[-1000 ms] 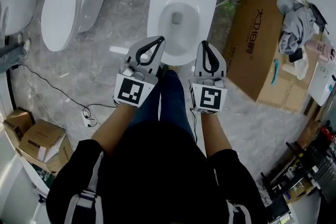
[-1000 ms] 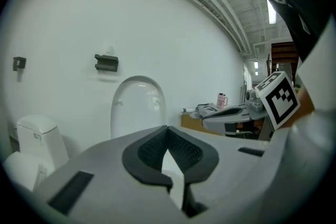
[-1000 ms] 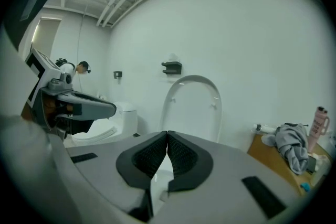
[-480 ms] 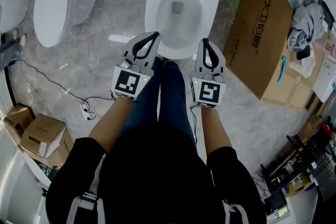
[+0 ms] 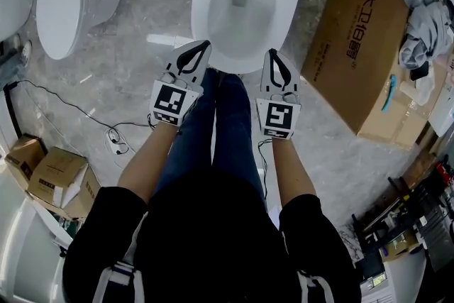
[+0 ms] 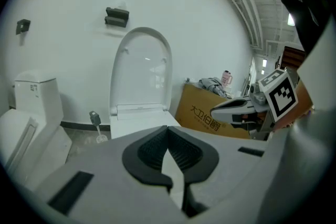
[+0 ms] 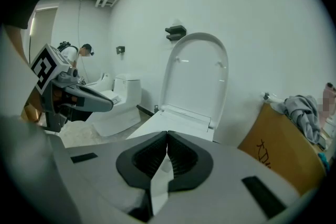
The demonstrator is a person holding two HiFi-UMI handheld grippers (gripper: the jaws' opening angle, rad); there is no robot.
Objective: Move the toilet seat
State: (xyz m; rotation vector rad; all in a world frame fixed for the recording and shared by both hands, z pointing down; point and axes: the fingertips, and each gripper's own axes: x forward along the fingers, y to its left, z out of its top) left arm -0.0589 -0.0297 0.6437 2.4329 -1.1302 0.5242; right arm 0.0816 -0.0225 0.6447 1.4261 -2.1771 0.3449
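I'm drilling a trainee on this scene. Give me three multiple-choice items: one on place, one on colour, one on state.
1. In the head view, the brown cardboard box stands, from the open white ceramic toilet: A) left; B) right; C) on top.
2. The crumpled cloth on that box is: A) grey; B) red; C) green.
3. The toilet's white oval lid is: A) shut; B) raised against the wall; C) removed.
Key: 1 B, the box lies at the toilet's right; 2 A, its folds are grey; 3 B, both gripper views show it upright.
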